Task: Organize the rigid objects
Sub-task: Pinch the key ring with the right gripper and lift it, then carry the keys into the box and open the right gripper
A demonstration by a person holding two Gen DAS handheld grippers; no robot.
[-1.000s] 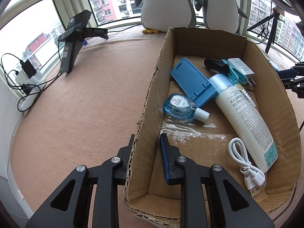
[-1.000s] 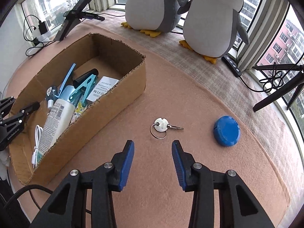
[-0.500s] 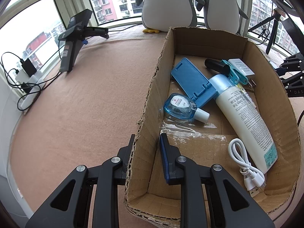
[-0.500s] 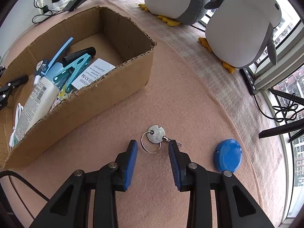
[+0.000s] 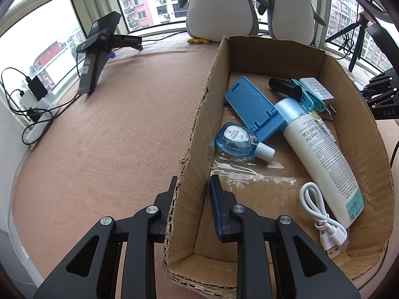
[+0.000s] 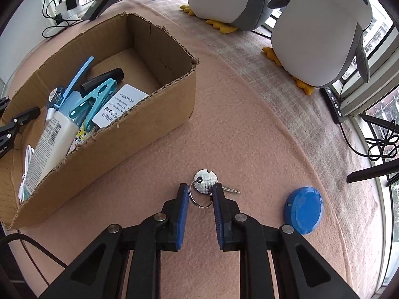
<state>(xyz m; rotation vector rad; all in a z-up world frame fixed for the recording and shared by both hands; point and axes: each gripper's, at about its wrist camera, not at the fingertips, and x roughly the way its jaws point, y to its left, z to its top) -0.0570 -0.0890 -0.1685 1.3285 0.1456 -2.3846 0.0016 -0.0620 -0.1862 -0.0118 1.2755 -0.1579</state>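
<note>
Right wrist view: right gripper (image 6: 199, 199), wider a second ago, now closing around the key (image 6: 205, 178); left gripper (image 5: 193, 194) clamps the box wall (image 5: 189, 147).

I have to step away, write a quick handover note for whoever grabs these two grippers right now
Left gripper: shut on the cardboard box wall, steadying it.
Right gripper: jaws closing around the key and its ring on the mat, not lifted yet.
In the box: lotion bottle, white cable, phone stand, clothespin, adapter.
Left to do: key, then the blue round case on the mat.
</note>
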